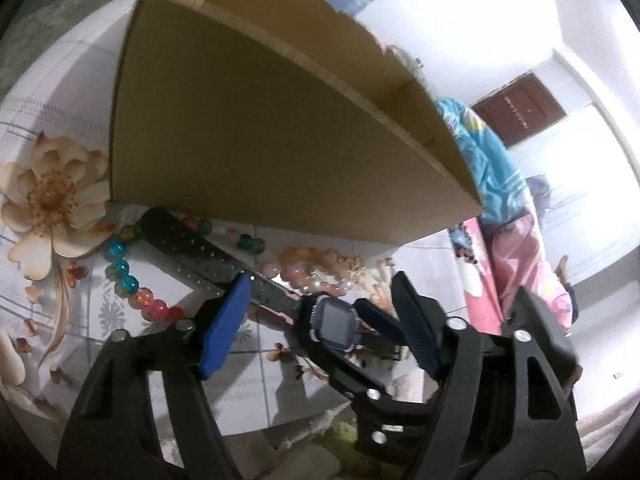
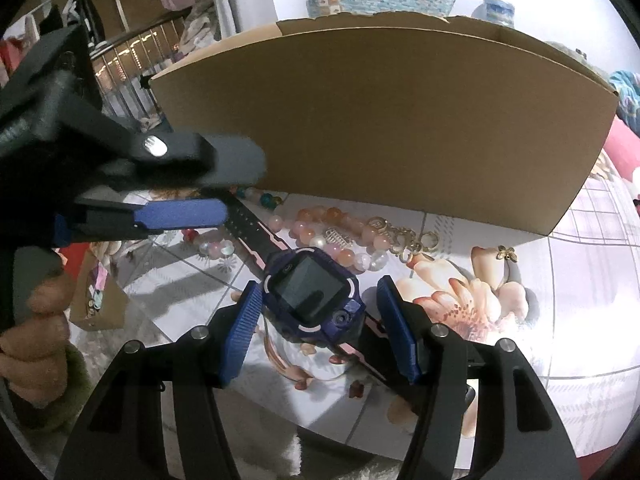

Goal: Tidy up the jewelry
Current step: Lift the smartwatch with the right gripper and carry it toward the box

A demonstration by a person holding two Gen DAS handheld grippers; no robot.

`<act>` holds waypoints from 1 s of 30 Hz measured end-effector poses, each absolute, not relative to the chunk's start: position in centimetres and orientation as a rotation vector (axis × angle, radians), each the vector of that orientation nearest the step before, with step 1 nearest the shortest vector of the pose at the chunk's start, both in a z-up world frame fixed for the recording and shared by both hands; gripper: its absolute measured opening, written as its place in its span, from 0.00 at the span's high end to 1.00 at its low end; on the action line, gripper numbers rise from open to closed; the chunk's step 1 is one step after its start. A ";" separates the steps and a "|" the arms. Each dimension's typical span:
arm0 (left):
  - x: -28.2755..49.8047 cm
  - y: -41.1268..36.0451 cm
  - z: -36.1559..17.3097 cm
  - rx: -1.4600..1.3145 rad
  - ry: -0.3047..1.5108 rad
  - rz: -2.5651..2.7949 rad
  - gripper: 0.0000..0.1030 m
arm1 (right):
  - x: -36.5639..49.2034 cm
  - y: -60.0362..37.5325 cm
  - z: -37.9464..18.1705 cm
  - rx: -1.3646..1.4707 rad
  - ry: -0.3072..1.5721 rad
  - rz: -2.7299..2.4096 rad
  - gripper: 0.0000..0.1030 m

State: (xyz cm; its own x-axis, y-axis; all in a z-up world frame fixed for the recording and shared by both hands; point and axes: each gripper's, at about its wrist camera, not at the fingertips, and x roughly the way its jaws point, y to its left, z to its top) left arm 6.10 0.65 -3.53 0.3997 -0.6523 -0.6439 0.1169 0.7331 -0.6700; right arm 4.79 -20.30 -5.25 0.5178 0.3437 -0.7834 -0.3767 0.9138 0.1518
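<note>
Now the right hand-held gripper [image 2: 316, 328] straddles the watch [image 2: 314, 296] near the desk [image 2: 580, 340] edge, jaws apart, not yet clamped; left hand-held gripper [image 1: 320, 320] also apart over its strap, probably steadying it before the box [image 2: 380, 120].

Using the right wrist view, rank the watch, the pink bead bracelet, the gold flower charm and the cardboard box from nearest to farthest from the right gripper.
1. Watch: its face sits between the right gripper's fingers.
2. Pink bead bracelet: just beyond the watch, on the table.
3. Gold flower charm: off to the right, on the floral print.
4. Cardboard box: standing behind the jewelry, farthest back.
</note>
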 end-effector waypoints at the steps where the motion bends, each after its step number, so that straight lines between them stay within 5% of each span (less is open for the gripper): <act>1: 6.2 0.6 -3.7 -0.592 1.061 -0.514 0.41 | 4.7 -20.2 -5.3 -0.044 0.932 0.432 0.43; 19: 4.0 6.5 -2.2 -0.433 0.949 -0.349 0.43 | 7.0 -14.8 -1.9 -0.198 0.900 0.611 0.43; 30: 2.4 9.6 -1.4 -0.416 0.888 -0.335 0.57 | 9.8 -10.2 -4.1 -0.371 1.020 0.654 0.61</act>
State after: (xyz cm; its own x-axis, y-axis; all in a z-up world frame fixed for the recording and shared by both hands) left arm 2.42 9.63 -1.40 0.5882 -0.4467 -0.6741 0.1090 0.8698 -0.4812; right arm 9.82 -10.18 -4.11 0.3591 0.3276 -0.8739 -0.6579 0.7530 0.0120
